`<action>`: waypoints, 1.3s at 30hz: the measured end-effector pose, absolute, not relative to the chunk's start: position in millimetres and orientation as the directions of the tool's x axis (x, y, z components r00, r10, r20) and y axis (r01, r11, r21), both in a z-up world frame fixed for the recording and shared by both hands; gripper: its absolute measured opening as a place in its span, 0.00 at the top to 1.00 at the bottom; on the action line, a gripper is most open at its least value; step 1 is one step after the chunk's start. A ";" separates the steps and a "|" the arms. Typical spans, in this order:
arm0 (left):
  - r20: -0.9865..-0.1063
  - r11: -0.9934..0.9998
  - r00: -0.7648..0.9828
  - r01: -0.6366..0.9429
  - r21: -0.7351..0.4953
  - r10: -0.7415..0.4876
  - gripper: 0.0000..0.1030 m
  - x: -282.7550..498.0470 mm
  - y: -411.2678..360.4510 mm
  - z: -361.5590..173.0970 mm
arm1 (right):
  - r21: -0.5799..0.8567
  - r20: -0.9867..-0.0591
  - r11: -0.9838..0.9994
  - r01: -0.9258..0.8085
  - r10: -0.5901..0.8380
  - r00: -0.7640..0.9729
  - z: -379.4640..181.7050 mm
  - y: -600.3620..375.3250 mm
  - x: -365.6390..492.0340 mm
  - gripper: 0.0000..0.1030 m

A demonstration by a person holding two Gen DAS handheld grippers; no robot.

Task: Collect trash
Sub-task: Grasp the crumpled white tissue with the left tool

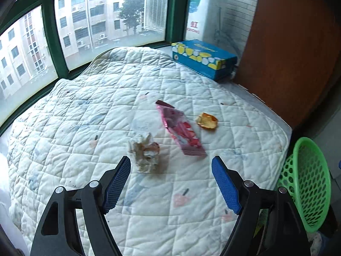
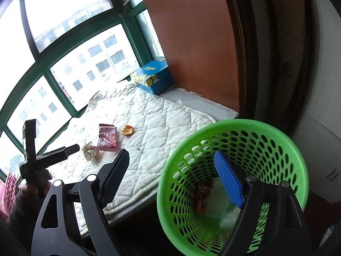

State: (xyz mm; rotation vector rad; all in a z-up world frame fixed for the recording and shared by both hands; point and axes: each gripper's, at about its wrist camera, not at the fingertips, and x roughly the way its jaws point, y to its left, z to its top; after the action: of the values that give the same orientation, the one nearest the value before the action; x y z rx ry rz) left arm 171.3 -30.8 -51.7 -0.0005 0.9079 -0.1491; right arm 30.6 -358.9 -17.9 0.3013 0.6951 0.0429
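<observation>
On the white quilted mat [image 1: 85,128] lie a crumpled clear wrapper [image 1: 145,151], a pink snack packet [image 1: 181,130] and an orange peel [image 1: 207,121]. My left gripper [image 1: 171,163] is open and empty, just above and in front of the wrapper. My right gripper [image 2: 171,156] is open and empty, its right finger over the rim of the green basket [image 2: 277,140], which holds a red wrapper [image 2: 203,196] and white trash [image 2: 221,211]. The right wrist view also shows the wrapper [image 2: 91,151], packet [image 2: 107,138], peel [image 2: 127,130] and the left gripper body [image 2: 51,155].
A blue tissue box [image 1: 203,58] stands on the sill at the far right of the mat. Green-framed windows run behind and to the left. A brown wooden panel [image 1: 287,42] rises on the right. The green basket [image 1: 307,183] sits off the mat's right edge.
</observation>
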 end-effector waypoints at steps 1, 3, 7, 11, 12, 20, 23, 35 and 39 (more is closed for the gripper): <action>-0.790 0.992 0.602 0.106 -0.062 -0.113 0.27 176.8 -23.3 -55.6 | 0.290 -0.626 0.956 0.055 0.145 0.766 -18.7 -355.3 33.8 0.21; -0.801 0.995 0.589 0.075 -0.070 -0.101 0.27 186.7 -10.1 -63.9 | 0.292 -0.631 0.956 0.040 0.161 0.759 -20.2 -345.7 41.9 0.21; -0.814 0.995 0.573 0.045 -0.085 -0.095 0.27 202.3 5.0 -75.7 | 0.293 -0.634 0.956 0.011 0.186 0.750 -21.8 -329.4 55.9 0.21; -0.829 0.994 0.549 0.026 -0.108 -0.105 0.27 216.7 11.2 -89.0 | 0.286 -0.643 0.958 -0.014 0.203 0.739 -24.3 -314.0 69.4 0.21; -0.832 0.993 0.544 0.024 -0.114 -0.108 0.27 220.1 12.1 -92.3 | 0.286 -0.645 0.958 -0.019 0.207 0.735 -25.2 -310.2 72.7 0.21; -0.851 0.991 0.510 0.017 -0.136 -0.125 0.27 243.1 10.8 -113.9 | 0.296 -0.664 0.954 -0.036 0.233 0.711 -35.4 -294.1 92.7 0.21; -0.854 0.989 0.503 0.013 -0.148 -0.134 0.28 247.9 10.5 -120.1 | 0.294 -0.672 0.955 -0.041 0.237 0.702 -39.2 -289.3 99.8 0.21; -0.839 0.982 0.513 0.049 -0.184 -0.183 0.63 238.2 16.6 -117.3 | 0.337 -0.685 0.939 -0.069 0.295 0.666 -56.8 -270.5 126.7 0.21; -0.828 0.981 0.531 0.035 -0.190 -0.179 0.64 224.3 28.3 -107.1 | 0.352 -0.692 0.931 -0.098 0.330 0.642 -64.0 -256.2 138.6 0.21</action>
State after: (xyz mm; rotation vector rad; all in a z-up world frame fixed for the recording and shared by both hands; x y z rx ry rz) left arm 224.3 28.3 -107.1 -0.1565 1.0037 -0.1287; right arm 138.6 -256.2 -64.0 0.2956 0.8416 0.2481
